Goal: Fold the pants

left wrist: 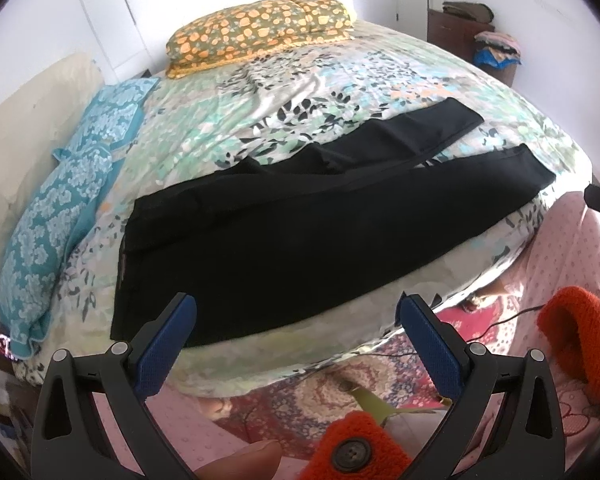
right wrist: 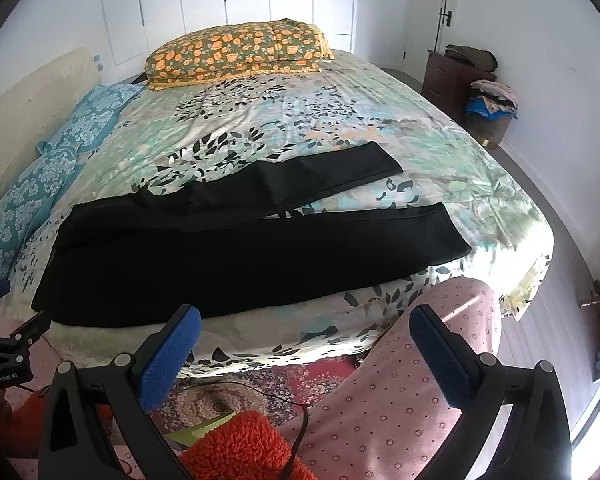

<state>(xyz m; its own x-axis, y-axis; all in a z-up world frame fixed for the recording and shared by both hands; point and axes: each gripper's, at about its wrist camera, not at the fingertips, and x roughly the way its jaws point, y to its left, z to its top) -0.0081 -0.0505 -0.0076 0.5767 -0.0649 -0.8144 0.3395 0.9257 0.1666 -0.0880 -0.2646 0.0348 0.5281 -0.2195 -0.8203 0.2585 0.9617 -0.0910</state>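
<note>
Black pants (left wrist: 284,232) lie flat across the near part of the bed, waistband at the left, the two legs spread apart toward the right. They also show in the right wrist view (right wrist: 236,256). My left gripper (left wrist: 296,312) is open and empty, held off the bed's near edge, below the pants' near leg. My right gripper (right wrist: 306,324) is open and empty, also off the near edge, a little below the near leg's lower hem side.
The bed (right wrist: 340,128) has a floral sheet. An orange-flowered pillow (right wrist: 240,54) lies at the far end, blue patterned pillows (left wrist: 64,200) along the left. A dresser with clothes (right wrist: 460,72) stands at the far right. The person's pink-clad leg (right wrist: 416,380) and a patterned rug (left wrist: 332,380) are below.
</note>
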